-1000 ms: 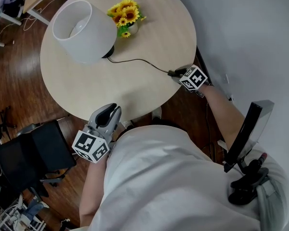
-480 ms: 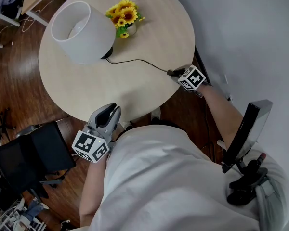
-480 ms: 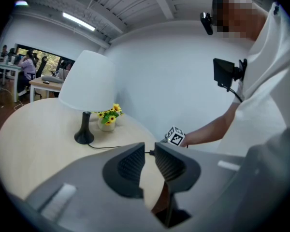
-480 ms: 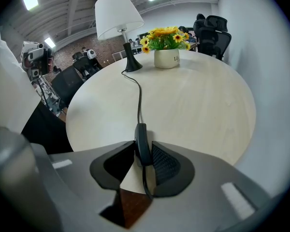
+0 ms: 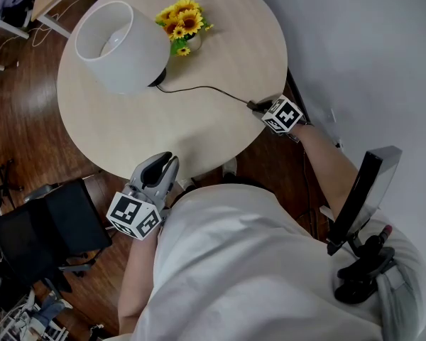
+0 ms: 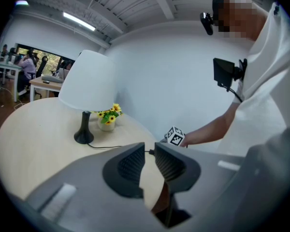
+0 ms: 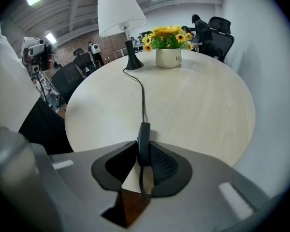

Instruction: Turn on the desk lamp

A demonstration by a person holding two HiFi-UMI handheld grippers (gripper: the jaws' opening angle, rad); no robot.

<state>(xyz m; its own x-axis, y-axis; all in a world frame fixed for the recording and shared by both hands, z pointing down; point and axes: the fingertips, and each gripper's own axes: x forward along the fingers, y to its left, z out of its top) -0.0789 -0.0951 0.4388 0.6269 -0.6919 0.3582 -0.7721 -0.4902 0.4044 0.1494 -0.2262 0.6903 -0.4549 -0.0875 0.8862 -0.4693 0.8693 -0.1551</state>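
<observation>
A desk lamp point(image 5: 121, 45) with a white shade and black base stands at the far left of the round wooden table point(image 5: 199, 137). Its black cord point(image 5: 199, 89) runs right to an inline switch point(image 5: 253, 106) at the table's right edge. My right gripper point(image 7: 143, 154) is closing its jaws, and the switch point(image 7: 143, 146) stands upright between the pads, touched on both sides. The lamp point(image 7: 121, 11) looks unlit. My left gripper point(image 5: 167, 160) hovers at the table's near edge, far from the lamp. Its jaws point(image 6: 150, 153) stand a narrow gap apart with nothing between them.
A white pot of sunflowers point(image 5: 184, 23) stands just right of the lamp. A black office chair point(image 5: 50, 226) is below the table at left. A dark stand with gear point(image 5: 366, 204) sits by the white wall at right. The cord hangs off the table edge behind the switch.
The right gripper has shifted slightly and its jaws have come in around the cord switch. The left gripper and lamp have not moved.
</observation>
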